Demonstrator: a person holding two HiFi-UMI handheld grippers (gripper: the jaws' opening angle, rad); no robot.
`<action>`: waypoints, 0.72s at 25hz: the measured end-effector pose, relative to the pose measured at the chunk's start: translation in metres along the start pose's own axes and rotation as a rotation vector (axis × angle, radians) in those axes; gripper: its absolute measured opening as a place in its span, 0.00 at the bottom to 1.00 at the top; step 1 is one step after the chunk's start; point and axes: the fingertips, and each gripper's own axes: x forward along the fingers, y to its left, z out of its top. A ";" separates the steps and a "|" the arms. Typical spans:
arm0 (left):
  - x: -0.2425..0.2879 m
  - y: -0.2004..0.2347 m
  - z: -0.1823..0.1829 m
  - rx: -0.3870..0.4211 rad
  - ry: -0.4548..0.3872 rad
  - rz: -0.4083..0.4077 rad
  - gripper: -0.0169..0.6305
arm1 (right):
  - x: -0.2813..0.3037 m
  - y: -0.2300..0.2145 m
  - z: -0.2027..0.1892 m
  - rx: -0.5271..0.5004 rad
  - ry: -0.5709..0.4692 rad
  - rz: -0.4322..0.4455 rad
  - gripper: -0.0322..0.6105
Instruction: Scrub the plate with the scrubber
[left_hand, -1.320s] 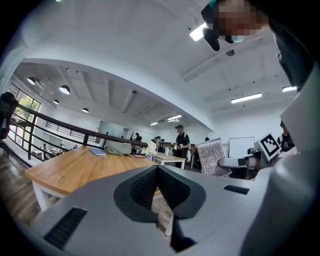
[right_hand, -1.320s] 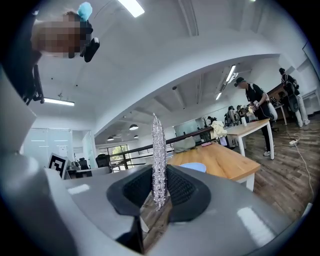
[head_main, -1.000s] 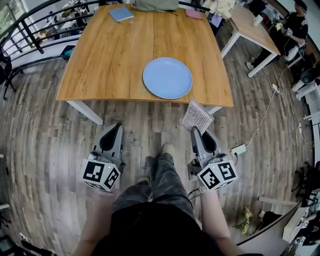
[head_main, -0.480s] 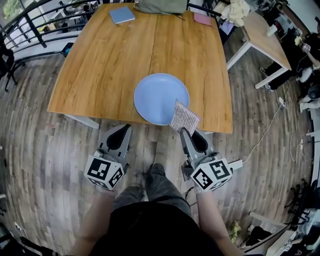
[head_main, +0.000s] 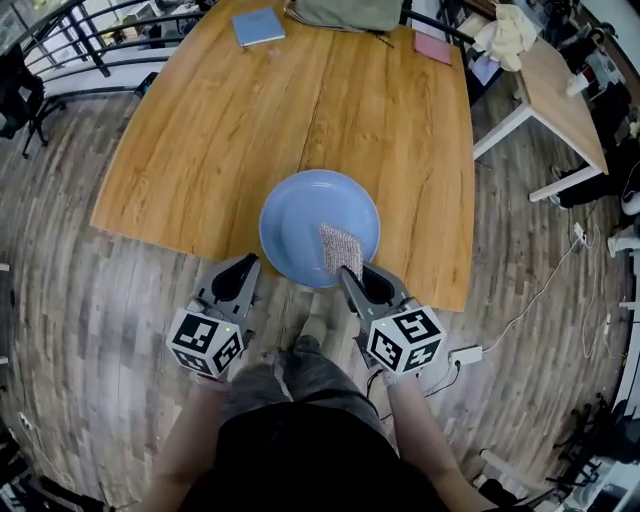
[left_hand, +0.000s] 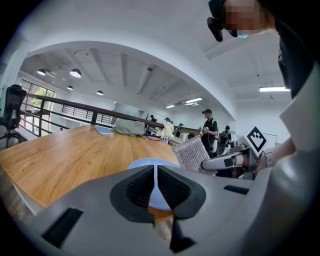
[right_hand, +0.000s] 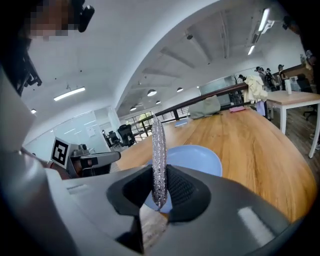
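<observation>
Scrubber (head_main: 340, 250) and plate (head_main: 300, 220) are what matter here. The silvery pad sticks forward out of the right gripper (head_main: 347, 272), whose jaws are clamped on its near end. It hangs over the near right part of the blue plate, which lies at the near edge of the desk (head_main: 300, 100). Whether the pad touches the plate I cannot tell. Seen along the jaws it stands on edge, long axis running up and away, so I judge it must tilt flatter before rubbing. The left gripper (head_main: 250, 263), jaws closed on nothing, sits just beside the plate's near left rim. No brand or readable writing shows, only square black-and-white markers on the gripper cubes.
</observation>
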 end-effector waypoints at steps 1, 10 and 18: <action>0.003 0.001 -0.001 -0.007 0.008 0.007 0.02 | 0.005 -0.002 -0.001 -0.007 0.030 0.015 0.18; 0.020 0.021 -0.029 -0.054 0.168 0.011 0.11 | 0.040 -0.009 -0.026 -0.052 0.315 0.107 0.18; 0.039 0.041 -0.049 -0.099 0.328 -0.057 0.24 | 0.060 -0.017 -0.034 -0.049 0.489 0.096 0.18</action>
